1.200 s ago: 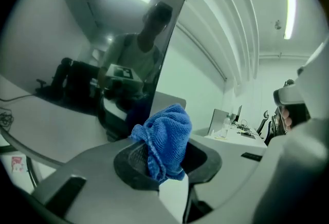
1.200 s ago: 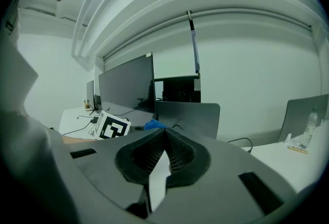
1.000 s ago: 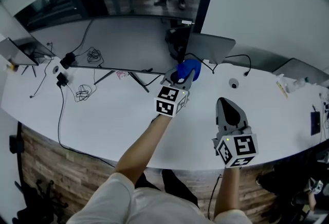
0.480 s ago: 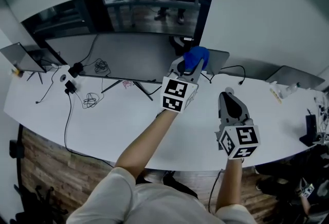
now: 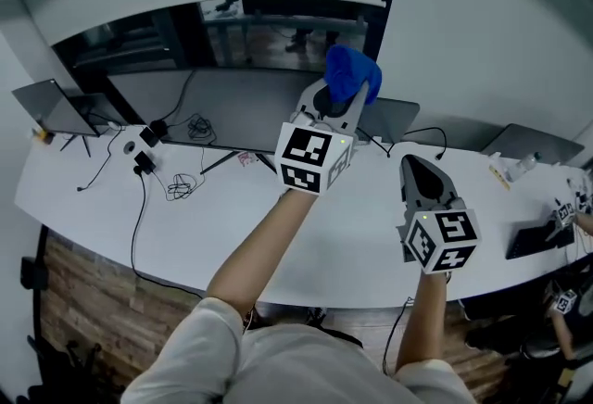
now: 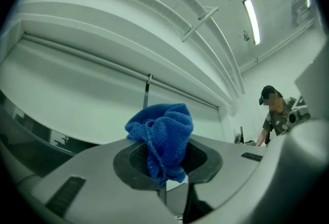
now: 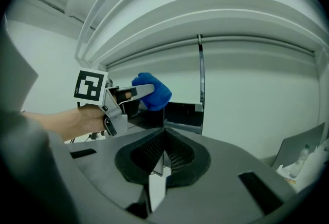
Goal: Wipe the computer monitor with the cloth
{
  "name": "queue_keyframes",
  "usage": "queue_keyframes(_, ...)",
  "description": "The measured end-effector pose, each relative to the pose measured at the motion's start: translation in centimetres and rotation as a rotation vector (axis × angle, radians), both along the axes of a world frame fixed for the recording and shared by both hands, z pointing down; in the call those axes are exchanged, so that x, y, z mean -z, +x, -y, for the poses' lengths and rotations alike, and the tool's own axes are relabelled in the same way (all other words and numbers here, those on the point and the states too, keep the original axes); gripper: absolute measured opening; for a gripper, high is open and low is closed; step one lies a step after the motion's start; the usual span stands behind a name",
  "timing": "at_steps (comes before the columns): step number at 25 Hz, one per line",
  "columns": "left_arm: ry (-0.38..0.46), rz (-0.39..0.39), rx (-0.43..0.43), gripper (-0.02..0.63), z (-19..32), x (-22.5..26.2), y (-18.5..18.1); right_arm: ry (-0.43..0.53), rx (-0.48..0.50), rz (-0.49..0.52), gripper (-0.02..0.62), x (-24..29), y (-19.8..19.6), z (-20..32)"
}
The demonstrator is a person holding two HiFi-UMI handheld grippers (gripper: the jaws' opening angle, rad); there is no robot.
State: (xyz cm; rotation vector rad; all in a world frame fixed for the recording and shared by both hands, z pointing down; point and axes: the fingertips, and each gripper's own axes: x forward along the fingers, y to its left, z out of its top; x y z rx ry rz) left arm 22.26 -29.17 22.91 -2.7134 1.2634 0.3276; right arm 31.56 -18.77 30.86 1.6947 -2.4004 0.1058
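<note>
**Tongs, two.**
- Left tongs (image 6: 164,166): jaws clamped on the cloth. The arm is raised over the far side of the desk (image 5: 232,226).
- Right tongs (image 7: 163,159): jaws together, nothing between them. They are held low over the desk's near right part, well apart from the left pair.

**Marker cubes, two.** One sits on each pair of tongs: left (image 5: 313,158), right (image 5: 442,242).

**Cloth, one.** A blue terry cloth (image 6: 162,138), bunched into a ball and standing proud of the left jaws. In the head view it sits by the upper right corner of the monitor. Whether it touches the monitor cannot be told.

**Computer monitor, one.** A wide grey panel (image 5: 232,110) on a splayed stand, at the back of the desk.

**Grey laptop lids, two.** One (image 5: 394,118) is just right of the monitor. The other (image 5: 542,143) is at the far right.

**Tilted grey panel, one.** It stands at the desk's left end (image 5: 51,107).

**Cable tangles, two.** One (image 5: 196,126) lies against the monitor's foot. The other (image 5: 181,182) lies on the open desk nearer the person.

**Bottle, one.** Small and lying on its side (image 5: 524,161), beside the right laptop.

**Person, one.** Stands in the background of the left gripper view (image 6: 272,115).
</note>
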Motion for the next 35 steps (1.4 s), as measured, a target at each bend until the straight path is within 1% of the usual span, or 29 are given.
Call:
queue_keyframes(3,0.011,0.039,0.048,0.107,-0.8,0.3,-4.8,0.028,0.022,-0.001,0.014,1.2,-2.5,0.1)
queue_keyframes(6,-0.002,0.106,0.107,0.107,-1.9,-0.4,-10.5,0.064,0.070,0.007,0.014,2.1,-5.9,0.3)
queue_keyframes(11,-0.037,0.224,0.204,0.107,-4.9,-1.9,-19.6,0.108,0.192,-0.001,0.014,3.2,-13.2,0.5)
queue_keyframes(16,-0.077,0.329,0.261,0.107,-8.7,-4.2,-27.0,0.118,0.273,-0.039,0.012,2.3,-20.1,0.0)
queue_keyframes(18,-0.069,0.376,0.295,0.107,-10.1,-4.9,-29.3,0.121,0.304,-0.042,0.012,2.1,-22.4,-0.2)
queue_keyframes(20,-0.041,0.408,0.324,0.107,-11.3,-5.0,-31.1,0.127,0.328,-0.044,0.012,2.0,-24.4,-0.4)
queue_keyframes(24,-0.058,0.370,0.330,0.107,-13.5,-5.8,-33.9,0.123,0.360,-0.059,0.012,1.5,-27.5,-1.3)
queue_keyframes(27,-0.045,0.367,0.342,0.107,-14.6,-6.0,-35.2,0.118,0.367,-0.071,0.012,1.2,-28.8,-1.5)
queue_keyframes(35,-0.031,0.373,0.365,0.107,-15.4,-5.2,-37.5,0.134,0.394,-0.134,0.011,1.3,-32.1,-1.5)
